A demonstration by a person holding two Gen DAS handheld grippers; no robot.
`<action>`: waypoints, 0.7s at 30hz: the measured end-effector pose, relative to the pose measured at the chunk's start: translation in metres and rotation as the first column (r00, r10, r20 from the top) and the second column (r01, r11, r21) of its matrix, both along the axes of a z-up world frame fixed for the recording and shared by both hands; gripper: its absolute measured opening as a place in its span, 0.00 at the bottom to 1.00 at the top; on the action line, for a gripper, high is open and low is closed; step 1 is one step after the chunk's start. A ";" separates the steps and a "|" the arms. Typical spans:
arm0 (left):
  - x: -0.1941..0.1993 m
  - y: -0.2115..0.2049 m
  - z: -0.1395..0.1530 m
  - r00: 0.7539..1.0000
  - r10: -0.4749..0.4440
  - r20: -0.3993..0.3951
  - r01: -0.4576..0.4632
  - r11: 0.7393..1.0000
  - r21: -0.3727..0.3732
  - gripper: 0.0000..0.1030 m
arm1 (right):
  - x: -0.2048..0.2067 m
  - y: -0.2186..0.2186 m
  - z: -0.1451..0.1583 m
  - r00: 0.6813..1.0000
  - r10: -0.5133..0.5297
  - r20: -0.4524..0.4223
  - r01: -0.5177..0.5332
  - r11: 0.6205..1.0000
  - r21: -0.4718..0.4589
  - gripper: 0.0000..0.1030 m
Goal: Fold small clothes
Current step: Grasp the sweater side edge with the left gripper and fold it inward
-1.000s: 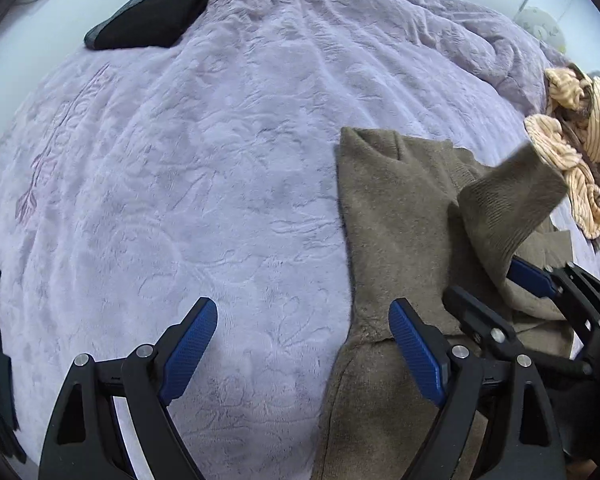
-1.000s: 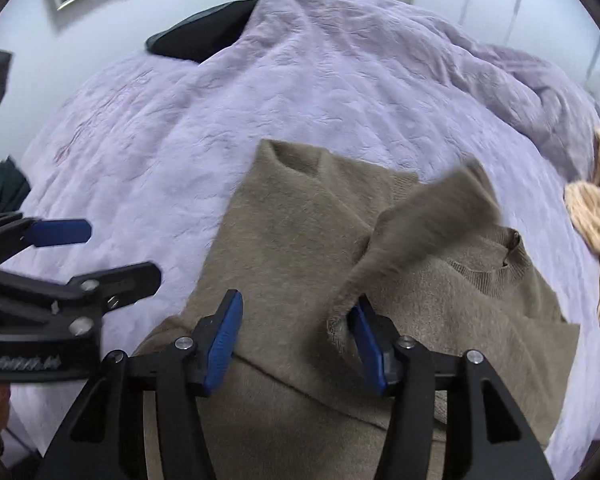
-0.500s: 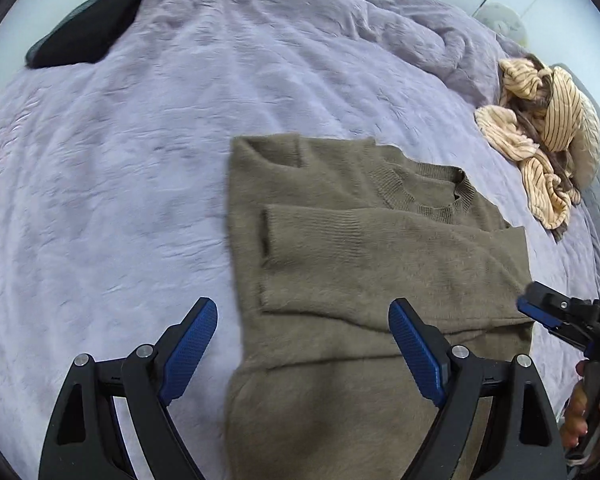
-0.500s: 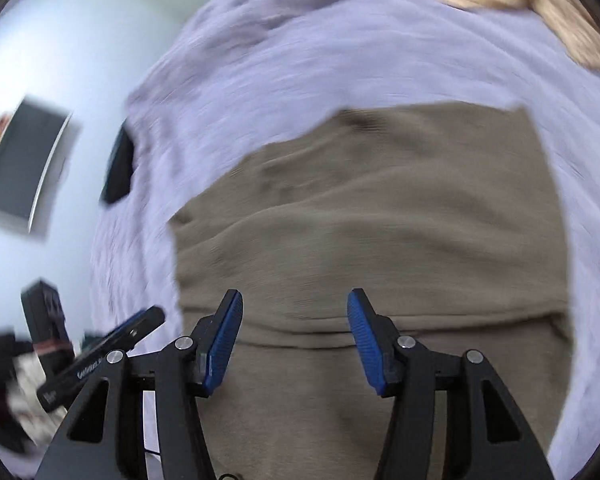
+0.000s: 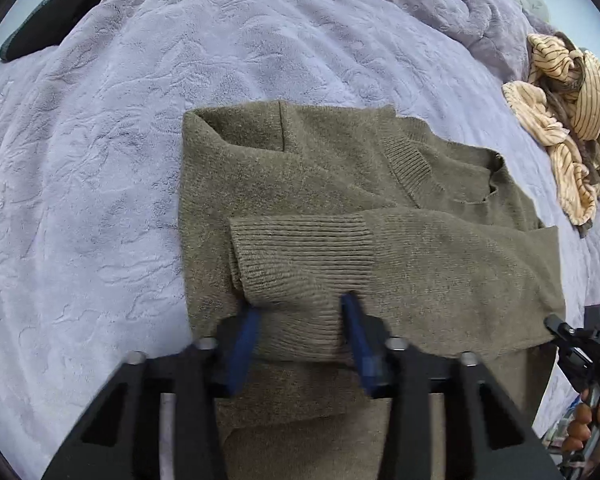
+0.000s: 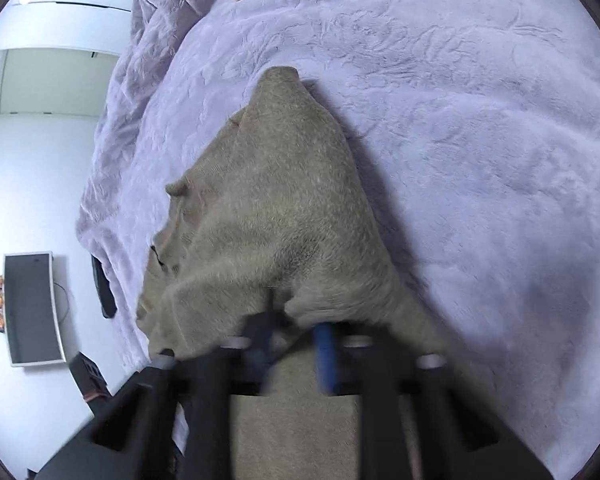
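An olive-brown knitted sweater [image 5: 340,208] lies flat on the lilac blanket [image 5: 100,200], both sleeves folded across its body. My left gripper [image 5: 300,332] points down at its lower part. Its jaws are closing, and a fold of the ribbed cuff and hem bulges between the blue pads [image 5: 242,340]. My right gripper [image 6: 296,328] is blurred and shut on the sweater [image 6: 276,208] at its edge, where the knit bunches up. In the left wrist view the right gripper [image 5: 560,330] sits at the sweater's right side, held by a hand [image 5: 588,428].
A heap of cream striped clothes [image 5: 564,128] lies at the right of the bed. A dark pillow [image 5: 56,12] is at the far left corner. The blanket bunches in folds [image 5: 460,12] at the back. Beyond the bed hangs a screen [image 6: 30,308] on a white wall.
The right gripper laid the raised sleeve across the sweater, rolled, swung to the sweater's right edge and shut there. The left gripper moved over the sweater and its jaws narrowed around the fabric.
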State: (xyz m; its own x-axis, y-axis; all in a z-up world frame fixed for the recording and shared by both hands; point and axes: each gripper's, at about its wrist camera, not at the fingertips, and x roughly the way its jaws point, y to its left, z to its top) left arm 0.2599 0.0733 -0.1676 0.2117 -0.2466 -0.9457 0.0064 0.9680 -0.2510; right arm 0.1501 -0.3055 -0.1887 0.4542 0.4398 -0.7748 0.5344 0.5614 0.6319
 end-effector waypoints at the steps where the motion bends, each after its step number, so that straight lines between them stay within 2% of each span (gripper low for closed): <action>1: 0.000 -0.001 0.001 1.000 0.000 -0.002 0.000 1.000 -0.015 0.24 | 0.003 0.001 0.003 1.000 0.008 0.010 -0.008 1.000 -0.005 0.07; 5: -0.009 -0.001 0.008 0.999 -0.014 0.042 0.014 1.000 0.009 0.24 | 0.008 0.008 0.021 0.995 0.085 0.055 -0.082 0.996 -0.045 0.07; 10: -0.024 0.007 -0.008 0.999 -0.026 0.024 0.025 0.999 0.023 0.24 | 0.006 0.004 -0.001 0.987 0.155 -0.041 -0.160 0.977 -0.142 0.07; 12: -0.029 0.008 -0.005 0.999 -0.036 0.037 0.035 0.999 0.022 0.24 | 0.002 0.001 -0.012 0.989 0.142 -0.050 -0.147 0.983 -0.113 0.07; 15: -0.035 0.011 0.007 0.998 -0.026 0.057 0.025 1.000 0.013 0.25 | -0.002 0.000 -0.009 0.990 0.136 -0.039 -0.139 0.987 -0.086 0.13; 17: -0.040 0.014 0.015 0.999 -0.006 0.045 0.006 1.000 0.009 0.34 | -0.005 0.004 -0.001 0.985 0.164 -0.044 -0.167 0.983 -0.080 0.20; 19: -0.048 0.019 0.024 0.999 0.017 0.048 -0.018 1.000 0.004 0.49 | -0.011 0.011 0.014 0.977 0.213 -0.025 -0.215 0.972 -0.099 0.20; 21: -0.059 0.023 0.035 0.997 0.036 0.063 -0.035 0.999 -0.005 0.49 | -0.021 0.025 0.030 0.962 0.274 0.009 -0.272 0.957 -0.102 0.20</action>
State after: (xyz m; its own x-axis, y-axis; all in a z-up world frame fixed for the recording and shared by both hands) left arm 0.2010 0.0967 -0.1330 0.2793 -0.2416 -0.9293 -0.0120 0.9669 -0.2550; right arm 0.1288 -0.2807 -0.1582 0.3459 0.4715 -0.8112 0.3381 0.7438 0.5765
